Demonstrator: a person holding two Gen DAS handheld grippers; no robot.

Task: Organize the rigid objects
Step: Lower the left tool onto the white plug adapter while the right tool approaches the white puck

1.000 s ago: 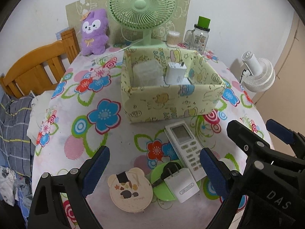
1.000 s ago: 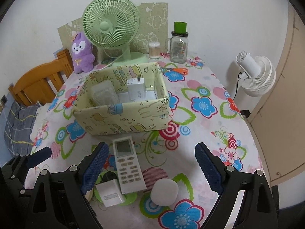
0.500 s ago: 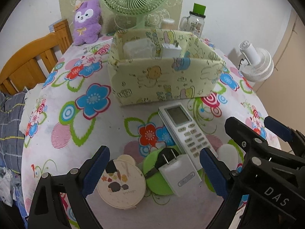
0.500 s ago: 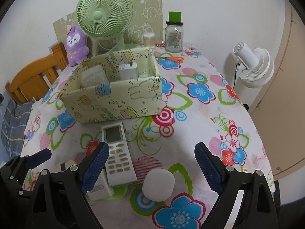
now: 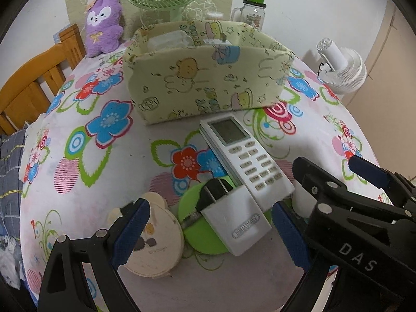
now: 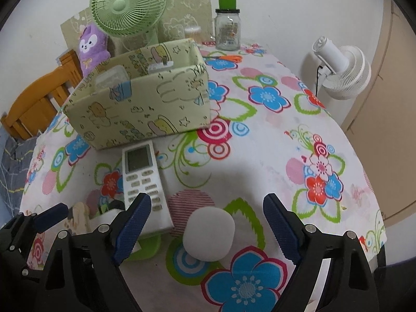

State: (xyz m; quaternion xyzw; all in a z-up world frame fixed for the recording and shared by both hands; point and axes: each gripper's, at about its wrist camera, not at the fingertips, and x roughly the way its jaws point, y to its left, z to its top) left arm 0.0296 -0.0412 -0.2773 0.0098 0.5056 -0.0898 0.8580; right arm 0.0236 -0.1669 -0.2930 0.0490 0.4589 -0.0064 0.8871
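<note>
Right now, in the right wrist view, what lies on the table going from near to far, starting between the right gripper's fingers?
White rounded object → remote control → patterned box → glass jar with green lid.

White letters "DAS" stand on the black body of the right hand-held gripper. The charger's label is too blurred to read.
</note>
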